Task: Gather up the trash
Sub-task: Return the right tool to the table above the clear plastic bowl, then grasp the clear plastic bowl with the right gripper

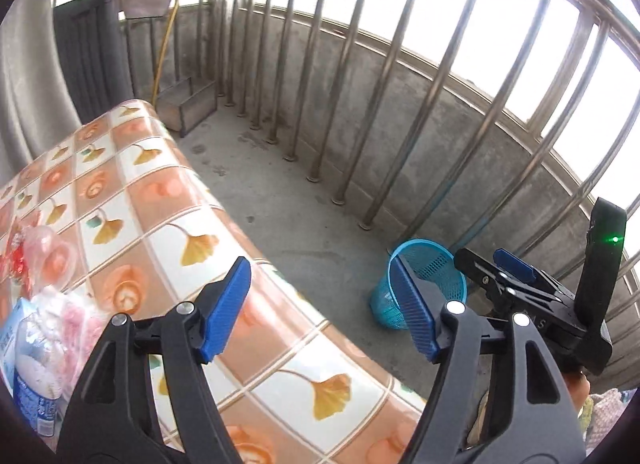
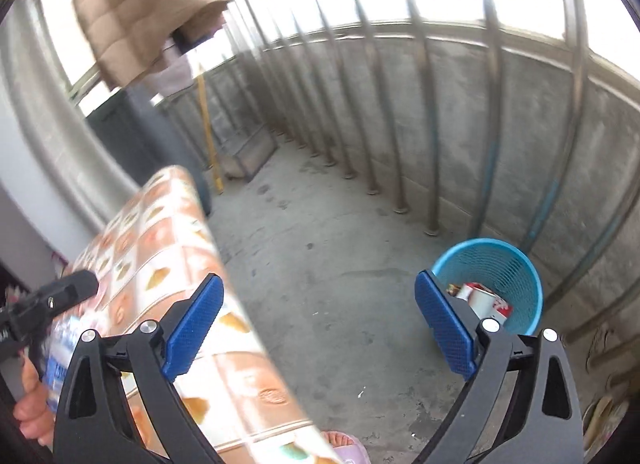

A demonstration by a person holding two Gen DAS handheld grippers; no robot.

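In the left wrist view, the left gripper (image 1: pixel 320 308) was held wide open and empty above the table (image 1: pixel 280 348), with plastic trash (image 1: pixel 36 344) lying at its left edge. In the right wrist view, the right gripper (image 2: pixel 320 328) was spread wide and empty, and the blue basket (image 2: pixel 516 264) on the floor was seen to hold discarded wrappers (image 2: pixel 486 300).

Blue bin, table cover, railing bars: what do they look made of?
Blue bin: looks like moulded plastic, with perforated mesh walls and a smooth rim. Table cover: probably glossy vinyl or oilcloth; the printed leaf-and-flower checks catch glare and it folds over the table's edge. Railing bars: likely stainless steel tube, silvery with a soft sheen, set into the concrete floor.
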